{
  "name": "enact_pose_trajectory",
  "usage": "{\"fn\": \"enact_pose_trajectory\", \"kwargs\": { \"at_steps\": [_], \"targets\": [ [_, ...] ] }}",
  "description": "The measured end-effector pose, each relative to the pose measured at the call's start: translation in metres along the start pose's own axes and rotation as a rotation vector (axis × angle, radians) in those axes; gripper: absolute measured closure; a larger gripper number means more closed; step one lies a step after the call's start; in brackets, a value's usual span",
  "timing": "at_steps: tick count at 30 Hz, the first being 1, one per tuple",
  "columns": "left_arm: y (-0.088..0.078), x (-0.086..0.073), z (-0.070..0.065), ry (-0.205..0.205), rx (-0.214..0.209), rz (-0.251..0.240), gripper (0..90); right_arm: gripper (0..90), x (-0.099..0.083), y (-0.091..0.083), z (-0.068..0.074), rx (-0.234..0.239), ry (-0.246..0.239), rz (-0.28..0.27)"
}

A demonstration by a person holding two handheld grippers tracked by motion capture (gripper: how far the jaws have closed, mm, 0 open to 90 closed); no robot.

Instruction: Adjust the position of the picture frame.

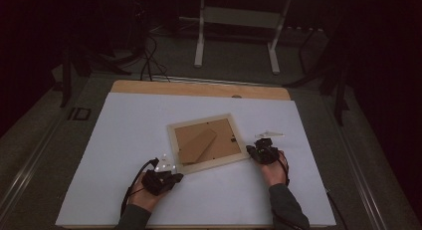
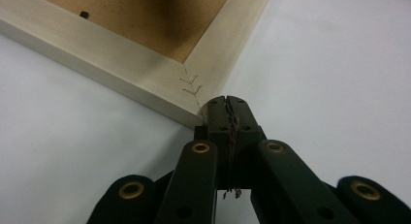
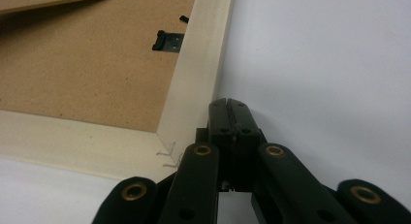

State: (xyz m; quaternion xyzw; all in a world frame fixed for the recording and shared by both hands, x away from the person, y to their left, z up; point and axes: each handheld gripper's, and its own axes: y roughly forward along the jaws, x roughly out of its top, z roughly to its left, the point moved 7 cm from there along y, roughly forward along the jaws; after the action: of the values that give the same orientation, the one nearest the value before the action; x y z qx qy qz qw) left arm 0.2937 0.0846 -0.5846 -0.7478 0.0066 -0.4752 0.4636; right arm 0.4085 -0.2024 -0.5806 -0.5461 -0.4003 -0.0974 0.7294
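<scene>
**Inspector:** Your left gripper (image 2: pixel 227 100) has its jaws pressed fully together, nothing between them. The tips sit at the near left corner of the picture frame (image 2: pixel 145 73), just beside the mitre joint, where two small staples show in the wood. Whether the tips actually touch the wood, I cannot tell.

**Operator:** And the other one?

**Inspector:** Your right gripper (image 3: pixel 228 104) is likewise closed on nothing. Its tips lie against the outer edge of the frame's right rail, close to the near right corner. A black turn clip (image 3: pixel 167 40) sits on the inner side of that rail, over the brown backing board (image 3: pixel 87 73).

**Operator:** Where does the frame lie overall?

**Inspector:** From the high view, the picture frame (image 1: pixel 206 142) lies face down near the middle of the white sheet (image 1: pixel 124 140), turned slightly askew. Your left hand (image 1: pixel 149 192) and right hand (image 1: pixel 274 172) flank its near corners. A folded stand flap (image 1: pixel 198 143) rests on the backing. A small pale item (image 1: pixel 269 135) lies on the sheet just beyond your right gripper; too small to identify.
</scene>
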Motion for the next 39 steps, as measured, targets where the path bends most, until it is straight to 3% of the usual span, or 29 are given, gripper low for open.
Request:
{"fn": "enact_pose_trajectory", "kwargs": {
  "at_steps": [10, 15, 32, 39],
  "targets": [
    [-0.001, 0.0, 0.003, -0.016, 0.004, -0.004, 90.0, 89.9, 0.003, -0.003, 0.004, -0.01, -0.022, -0.01],
    [-0.001, 0.0, 0.006, -0.027, 0.011, -0.005, 90.0, 89.9, 0.009, -0.007, 0.009, -0.041, -0.062, -0.027],
    [-0.003, -0.001, 0.012, -0.039, 0.037, 0.002, 90.0, 89.9, 0.023, 0.003, 0.038, 0.018, -0.106, -0.045],
    [-0.003, 0.0, 0.015, -0.045, 0.046, 0.001, 90.0, 90.0, 0.023, 0.01, 0.043, 0.015, -0.117, -0.032]
  ]
}}
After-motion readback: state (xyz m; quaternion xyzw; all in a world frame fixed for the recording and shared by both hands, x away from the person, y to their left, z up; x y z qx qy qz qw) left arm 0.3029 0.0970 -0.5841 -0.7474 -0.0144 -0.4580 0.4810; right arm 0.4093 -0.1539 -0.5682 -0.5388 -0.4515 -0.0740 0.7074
